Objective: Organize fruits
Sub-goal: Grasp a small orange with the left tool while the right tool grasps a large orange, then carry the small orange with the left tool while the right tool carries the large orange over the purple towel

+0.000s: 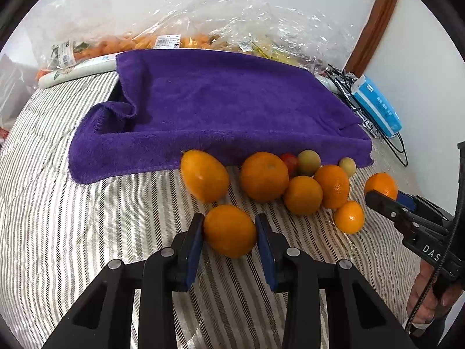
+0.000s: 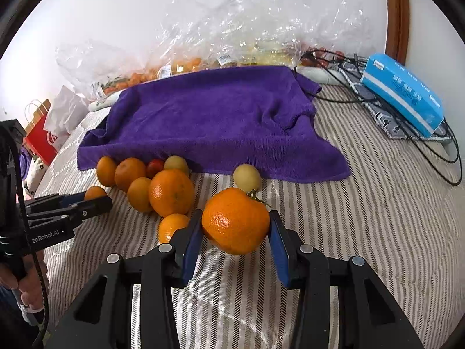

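The striped bedcover (image 1: pixel 87 203) fills the near ground, and the purple towel (image 1: pixel 226 107) lies draped over something boxy at the far side of it. Behind the towel, crinkled clear plastic bags (image 1: pixel 232 14) of produce lean on the wall, with a blue tissue pack (image 2: pixel 404 93) and black cables (image 2: pixel 430 145) at the far right.

Along the towel's near edge sits the fruit cluster (image 1: pixel 290 180): several oranges, a small red tomato (image 1: pixel 290 161) and 2 pale green fruits.

The left gripper (image 1: pixel 229 232) stands over the near side of the cluster with its 2 blue pads touching the flanks of a small orange (image 1: pixel 229 229), so it looks clenched on that fruit. The right gripper (image 2: pixel 235 232) grasps a larger orange with a stem (image 2: pixel 235 224), apart from the cluster on the right, its pads against both sides.

These citrus are probably firm, moderately light and round, with a waxy peel that could slip or roll. A hold across the widest middle, as both pads sit now, seems soundest. The tomato and green fruits likely bruise more easily and want a gentler squeeze.
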The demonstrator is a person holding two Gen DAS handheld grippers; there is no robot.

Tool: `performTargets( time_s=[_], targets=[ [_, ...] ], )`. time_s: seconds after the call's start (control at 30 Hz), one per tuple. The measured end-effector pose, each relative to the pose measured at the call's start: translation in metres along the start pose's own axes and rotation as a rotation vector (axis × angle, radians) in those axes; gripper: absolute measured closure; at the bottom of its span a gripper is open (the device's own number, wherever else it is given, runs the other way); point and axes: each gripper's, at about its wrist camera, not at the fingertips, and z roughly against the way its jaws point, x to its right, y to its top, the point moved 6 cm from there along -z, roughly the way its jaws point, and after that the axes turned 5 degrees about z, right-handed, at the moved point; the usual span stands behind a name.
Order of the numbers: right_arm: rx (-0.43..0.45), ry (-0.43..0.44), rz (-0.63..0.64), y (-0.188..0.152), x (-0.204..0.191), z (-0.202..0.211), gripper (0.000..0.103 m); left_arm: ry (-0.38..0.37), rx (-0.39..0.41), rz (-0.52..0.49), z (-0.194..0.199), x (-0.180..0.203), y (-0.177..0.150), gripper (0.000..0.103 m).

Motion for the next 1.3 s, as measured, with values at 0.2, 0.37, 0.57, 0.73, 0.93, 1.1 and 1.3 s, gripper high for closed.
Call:
performTargets(
  time_s=[0.2, 0.37, 0.57, 0.73, 0.93, 1.1, 1.3],
  targets=[
    [0.006, -0.007, 0.006, 0.007, -0.009, 0.014, 0.059, -0.002, 0.013, 0.016, 0.017, -0.004, 0.001, 0.069],
    [0.012, -0.018, 0.016, 0.014, -0.018, 0.024, 0.059, -0.004, 0.025, 0.030, 0.030, -0.008, 0.004, 0.069],
    [0.030, -0.024, 0.039, 0.030, -0.026, 0.035, 0.059, 0.023, 0.035, 0.009, 0.040, -0.013, 0.013, 0.069],
    [0.036, -0.039, 0.072, 0.044, -0.028, 0.039, 0.059, 0.038, 0.041, -0.034, 0.047, -0.015, 0.022, 0.069],
    [0.060, -0.041, 0.100, 0.066, -0.027, 0.046, 0.059, 0.040, 0.064, -0.047, 0.054, -0.014, 0.041, 0.069],
    [0.089, -0.040, 0.088, 0.088, -0.022, 0.048, 0.059, 0.026, 0.085, -0.034, 0.058, -0.009, 0.064, 0.069],
    [0.112, -0.042, 0.066, 0.115, -0.014, 0.037, 0.059, 0.021, 0.113, -0.026, 0.054, -0.001, 0.096, 0.069]
  ],
)
